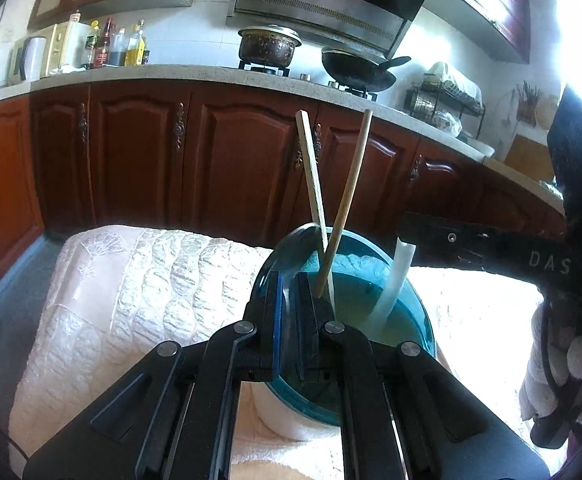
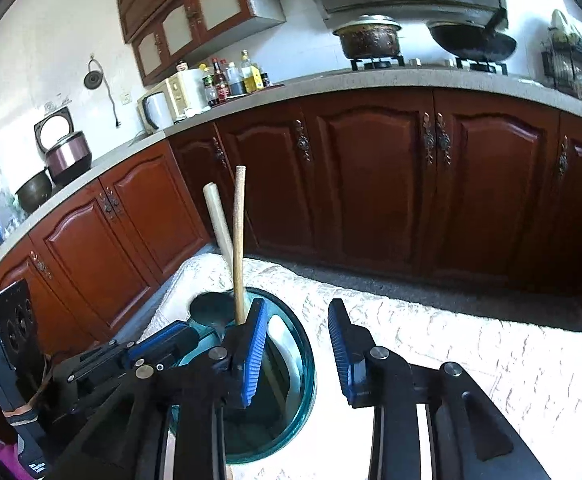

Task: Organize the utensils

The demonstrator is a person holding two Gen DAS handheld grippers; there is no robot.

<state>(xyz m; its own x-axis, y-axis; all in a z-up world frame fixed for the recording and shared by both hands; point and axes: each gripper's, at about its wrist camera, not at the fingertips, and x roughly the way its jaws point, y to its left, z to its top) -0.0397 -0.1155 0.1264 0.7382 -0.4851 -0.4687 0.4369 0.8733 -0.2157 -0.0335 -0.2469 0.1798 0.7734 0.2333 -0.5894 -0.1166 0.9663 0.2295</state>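
Left hand-held gripper (image 1: 287,312): you've got it clamped on the near rim of the teal glass jar (image 1: 419,320), one finger inside, one outside. Jaws nearly together w/ only the glass wall between.
White cloth (image 1: 131,280): quilted, covers the surface under the jar; soft base, so jar may rock if you let go fast. Can't tell what's beneath it.
Pale flat stick (image 1: 311,168): stands in the jar, leans left, top well above rim. Light, stiff wood by the look of it.
Round wooden stick (image 1: 353,184): also in the jar, leans right, crosses the pale one just above the rim. Light, stiff; take it mid-shaft, above the crossing, if you need to shift it.
White utensil (image 1: 391,280): pale handle entering the jar on the right, upper end hidden behind right gripper's finger in left view. Looks like smooth plastic, prob. slippery; which utensil it is, can't tell.
Right hand-held gripper (image 2: 297,344): jaws apart, nothing between the pads; left finger over the jar mouth, right finger outside over the cloth.
Jar handling: glass, likely heavy & fragile, rim smooth. Keep your left grip steady, don't squeeze harder.
Dark rounded piece (image 2: 211,308): in jar at far side in right view, maybe a spoon bowl; unsure.
Status: 3 items look to be in the jar already.
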